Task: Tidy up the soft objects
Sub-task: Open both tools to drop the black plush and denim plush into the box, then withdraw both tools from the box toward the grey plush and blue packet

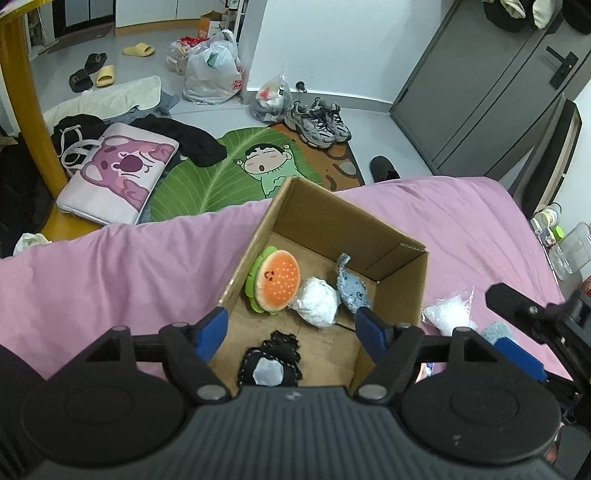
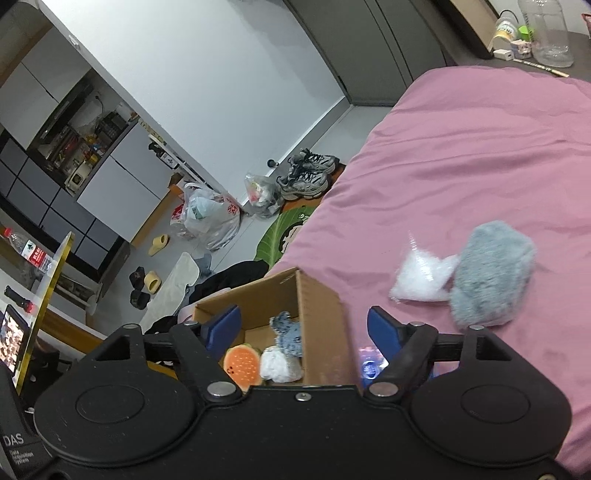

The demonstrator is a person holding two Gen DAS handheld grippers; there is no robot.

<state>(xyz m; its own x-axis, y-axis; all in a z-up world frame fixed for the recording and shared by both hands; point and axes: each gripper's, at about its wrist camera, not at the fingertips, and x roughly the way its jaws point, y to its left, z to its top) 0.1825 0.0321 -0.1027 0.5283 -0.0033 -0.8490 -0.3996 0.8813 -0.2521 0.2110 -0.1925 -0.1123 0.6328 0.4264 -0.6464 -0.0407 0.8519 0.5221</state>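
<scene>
An open cardboard box [image 1: 402,280] sits on the pink bed [image 1: 110,266]. Inside lie an orange burger plush [image 1: 277,282], a white crumpled ball [image 1: 317,301], a blue-grey knitted toy [image 1: 351,284] and a black plush with a white patch [image 1: 271,363]. My left gripper [image 1: 291,330] is open and empty above the box. My right gripper [image 2: 306,330] is open and empty over the box's right wall [image 2: 321,325]; it also shows in the left wrist view [image 1: 517,332]. A grey fluffy pouch [image 2: 491,273] and a clear bag of white filling [image 2: 421,275] lie on the bed right of the box.
The floor beyond the bed holds a leaf rug [image 1: 229,166], sneakers [image 1: 317,122], plastic bags [image 1: 214,70], slippers [image 1: 107,74], a pink laptop sleeve [image 1: 118,173] and black clothes. A grey wardrobe [image 1: 480,81] stands at the right. Bottles sit on a nightstand [image 2: 546,33].
</scene>
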